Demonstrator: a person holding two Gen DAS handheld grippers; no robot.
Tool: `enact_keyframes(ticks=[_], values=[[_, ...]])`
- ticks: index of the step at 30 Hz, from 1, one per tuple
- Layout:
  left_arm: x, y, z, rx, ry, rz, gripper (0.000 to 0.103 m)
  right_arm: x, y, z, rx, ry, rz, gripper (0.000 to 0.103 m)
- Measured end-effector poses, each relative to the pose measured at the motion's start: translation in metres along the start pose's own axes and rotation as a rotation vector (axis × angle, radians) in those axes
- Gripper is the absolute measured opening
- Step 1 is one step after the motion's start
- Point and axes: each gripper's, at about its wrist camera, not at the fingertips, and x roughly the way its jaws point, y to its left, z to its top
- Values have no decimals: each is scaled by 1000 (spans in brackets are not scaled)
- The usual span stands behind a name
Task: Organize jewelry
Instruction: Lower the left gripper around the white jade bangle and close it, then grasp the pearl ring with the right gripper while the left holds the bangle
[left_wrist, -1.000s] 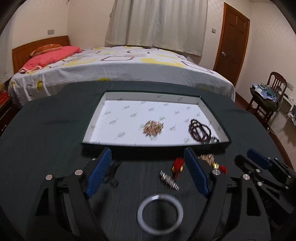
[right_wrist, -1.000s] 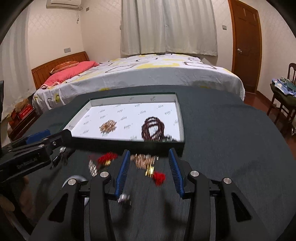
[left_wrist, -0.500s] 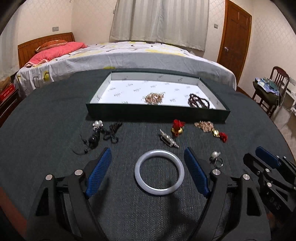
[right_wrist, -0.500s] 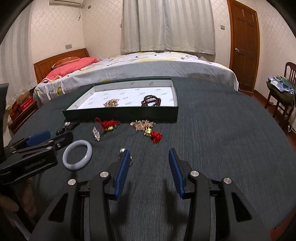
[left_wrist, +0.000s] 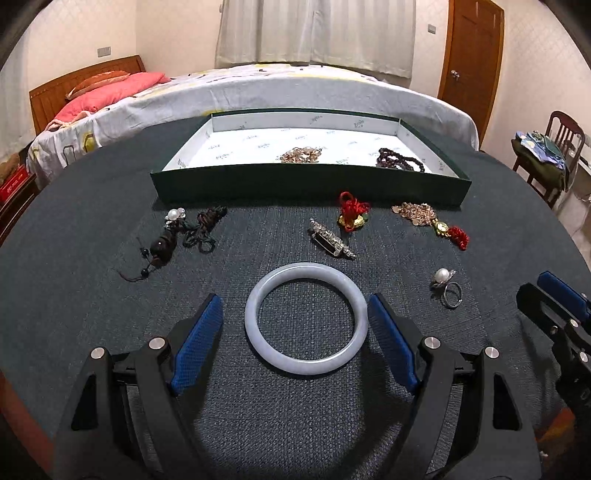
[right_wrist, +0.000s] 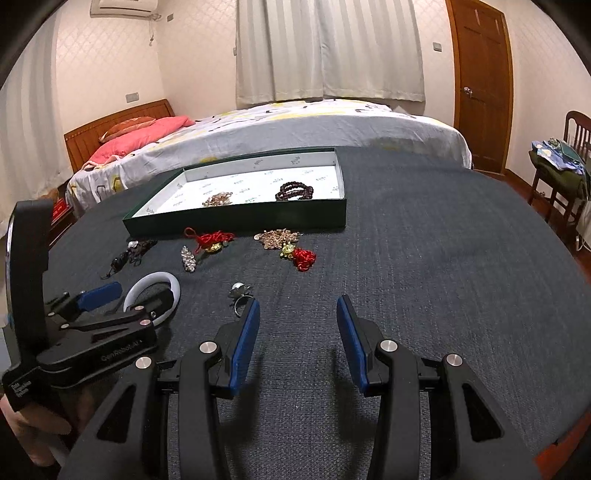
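Observation:
A pale jade bangle (left_wrist: 306, 318) lies flat on the dark cloth between the blue pads of my open left gripper (left_wrist: 295, 321); the pads do not touch it. Beyond it lie a pearl ring (left_wrist: 447, 286), a silver clip (left_wrist: 331, 239), a red knot charm (left_wrist: 352, 212), a gold bracelet with red tassel (left_wrist: 432, 219) and dark cord pieces (left_wrist: 188, 230). The green tray (left_wrist: 306, 186) holds a gold bracelet (left_wrist: 300, 155) and dark beads (left_wrist: 399, 162). My right gripper (right_wrist: 297, 319) is open and empty, with the pearl ring (right_wrist: 240, 291) at its left pad.
The round table's near edge (right_wrist: 576, 424) shows at the lower right. A bed (left_wrist: 258, 88) stands behind the table, a wooden chair (left_wrist: 546, 155) with clothes to the right, and a door (right_wrist: 480, 81) beyond.
Both grippers have drawn back and lowered from the tray toward the near side of the table. The bangle now sits between the left pads, and the ring beside the right gripper's left pad.

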Motion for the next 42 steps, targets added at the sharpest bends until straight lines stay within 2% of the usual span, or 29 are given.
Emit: enact_keyframes(ticks=[7, 10, 22, 32, 36, 42], values=[[3, -5, -1, 35, 15, -8, 78, 3, -1, -1, 2, 14, 4, 43], [5, -4, -1, 44, 26, -20, 70, 3, 0, 0, 4, 17, 6, 43], [2, -1, -1, 54, 14, -23, 69, 6, 3, 2, -3, 26, 13, 44], [-28, 22, 16, 32, -57, 17, 69, 21, 19, 9, -15, 61, 60, 43], [-32, 36, 18, 9, -58, 36, 69, 34, 27, 15, -14, 98, 85, 43], [-28, 56, 16, -33, -39, 62, 69, 51, 38, 16, -47, 151, 78, 42]])
